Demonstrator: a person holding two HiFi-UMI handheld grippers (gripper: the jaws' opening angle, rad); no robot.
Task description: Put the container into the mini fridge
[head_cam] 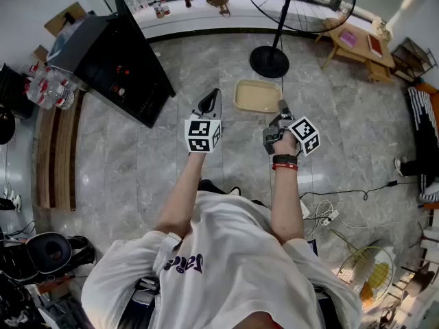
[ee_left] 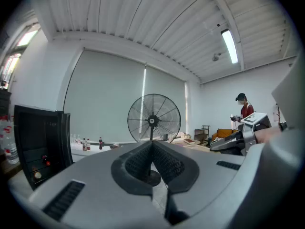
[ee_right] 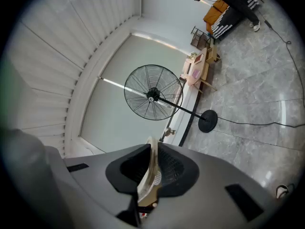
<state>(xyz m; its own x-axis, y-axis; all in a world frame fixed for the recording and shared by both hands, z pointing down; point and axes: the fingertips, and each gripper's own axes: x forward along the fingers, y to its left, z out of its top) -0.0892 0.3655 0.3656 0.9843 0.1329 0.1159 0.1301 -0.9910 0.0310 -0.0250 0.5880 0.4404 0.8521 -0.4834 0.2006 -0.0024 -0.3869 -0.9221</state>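
Grips beige container [head_cam: 257, 96] by its near rim in right gripper [head_cam: 282, 110] jaws, tray just ahead for carrying. Holds left gripper [head_cam: 209, 102] jaws together, empty, probably spare. Faces black mini fridge [head_cam: 110, 53], apparently open, well left of both jaws.

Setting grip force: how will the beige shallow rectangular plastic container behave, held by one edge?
Probably light: the beige shallow rectangular plastic container looks empty and hangs from one rim pinch by the right gripper. The thin rim in the jaws suggests some flex, so it may sag or twist. Smooth plastic, off-centre hold: it could pivot or slip if swung.
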